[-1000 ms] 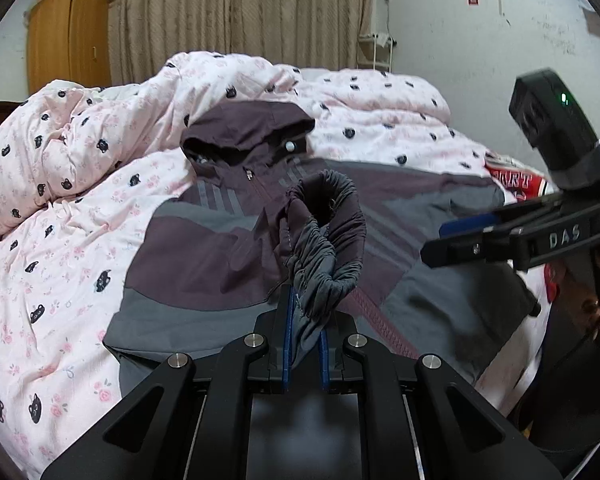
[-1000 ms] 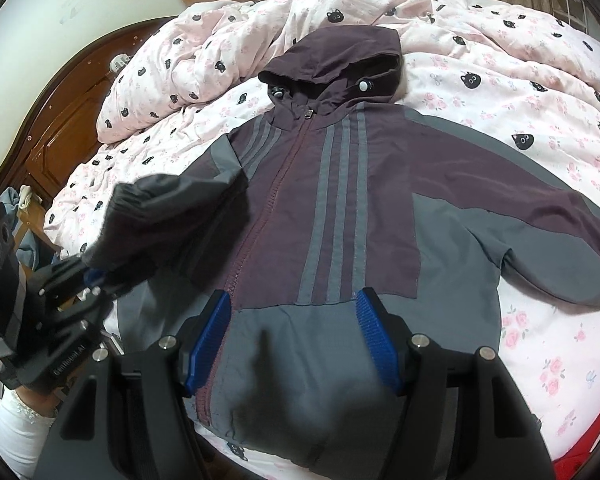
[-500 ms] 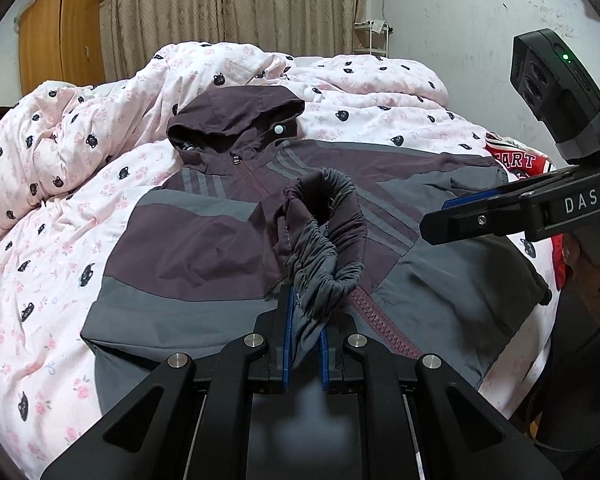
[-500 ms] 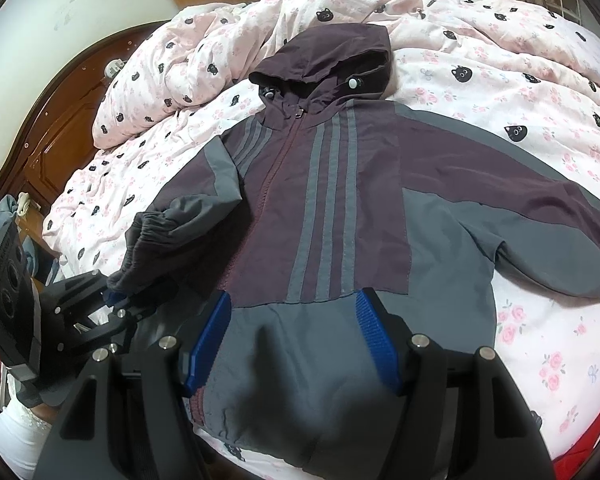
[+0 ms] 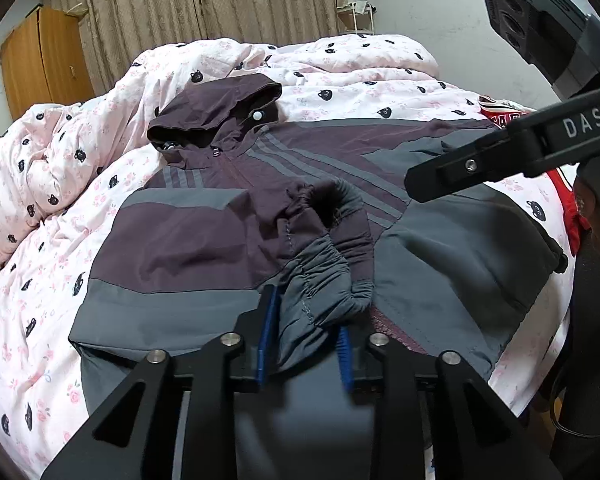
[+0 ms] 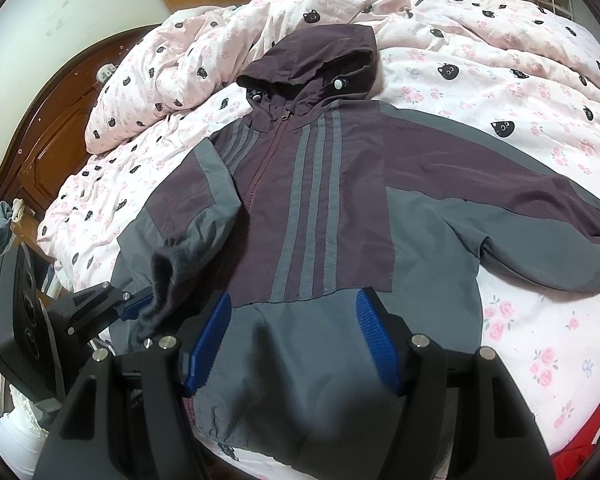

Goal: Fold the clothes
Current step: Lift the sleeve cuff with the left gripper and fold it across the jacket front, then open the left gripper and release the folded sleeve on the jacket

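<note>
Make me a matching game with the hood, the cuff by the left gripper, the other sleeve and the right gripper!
Things:
1. hood
2. cuff
3. other sleeve
4. right gripper

States:
A. stretched out flat on the quilt
B. open over the grey hem, holding nothing
C. bunched between the opening pads of the left gripper
D. at the far end of the jacket, by the rumpled bedding

Pairs: 1-D, 2-C, 3-A, 4-B
</note>
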The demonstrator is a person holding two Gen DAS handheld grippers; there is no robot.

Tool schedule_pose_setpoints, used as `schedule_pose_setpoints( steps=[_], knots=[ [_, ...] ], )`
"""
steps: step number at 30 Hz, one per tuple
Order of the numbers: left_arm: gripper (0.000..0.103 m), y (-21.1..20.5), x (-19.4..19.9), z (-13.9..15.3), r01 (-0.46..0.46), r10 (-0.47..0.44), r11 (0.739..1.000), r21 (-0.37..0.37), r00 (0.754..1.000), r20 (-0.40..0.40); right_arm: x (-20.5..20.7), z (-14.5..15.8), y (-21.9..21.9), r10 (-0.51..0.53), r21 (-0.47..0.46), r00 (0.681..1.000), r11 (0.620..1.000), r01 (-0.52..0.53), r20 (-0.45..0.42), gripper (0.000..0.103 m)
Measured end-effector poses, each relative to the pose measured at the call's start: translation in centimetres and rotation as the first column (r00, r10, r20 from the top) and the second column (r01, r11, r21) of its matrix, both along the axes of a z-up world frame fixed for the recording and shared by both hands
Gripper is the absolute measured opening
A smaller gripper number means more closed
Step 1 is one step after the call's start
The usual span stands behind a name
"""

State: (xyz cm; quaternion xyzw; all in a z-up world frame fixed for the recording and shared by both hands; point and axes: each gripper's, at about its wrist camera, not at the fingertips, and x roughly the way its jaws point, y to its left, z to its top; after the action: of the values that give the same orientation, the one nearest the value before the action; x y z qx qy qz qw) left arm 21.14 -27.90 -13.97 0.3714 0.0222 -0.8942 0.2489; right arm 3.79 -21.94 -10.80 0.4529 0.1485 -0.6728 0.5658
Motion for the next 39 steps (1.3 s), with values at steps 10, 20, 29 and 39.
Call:
schedule_pose_setpoints(
  steps=[10,20,29,39],
  knots=[
    [0.052,2.4,0.6,1.2,0.108,-0.109,0.994,-0.036,0.993,-0.040,-0.4,0.4,0.0,-0.009,-0.006,1.000,1.000,0.009,0.002,0.067],
    [0.061,-2.4,5.6,4.9,-0.101,0.096,0.995,-0.008,0.964,-0.249,0.6,1.9,-1.7,0.041,-0.029,0.998,0.999,-0.042,-0.042,0.067],
    [0.061,-7.0,5.9,2.6,-0.295,0.296,0.955,0.025,0.947,-0.128,4.8,0.3,-3.1,0.173,0.044,0.967,0.985,-0.168,-0.187,0.067],
    [0.061,-4.6,2.4,-0.5,-0.165,0.162,0.981,0.101,0.986,0.037,3.9,-1.7,-3.9,0.129,0.137,0.954,0.986,-0.095,-0.272,0.067]
  ],
)
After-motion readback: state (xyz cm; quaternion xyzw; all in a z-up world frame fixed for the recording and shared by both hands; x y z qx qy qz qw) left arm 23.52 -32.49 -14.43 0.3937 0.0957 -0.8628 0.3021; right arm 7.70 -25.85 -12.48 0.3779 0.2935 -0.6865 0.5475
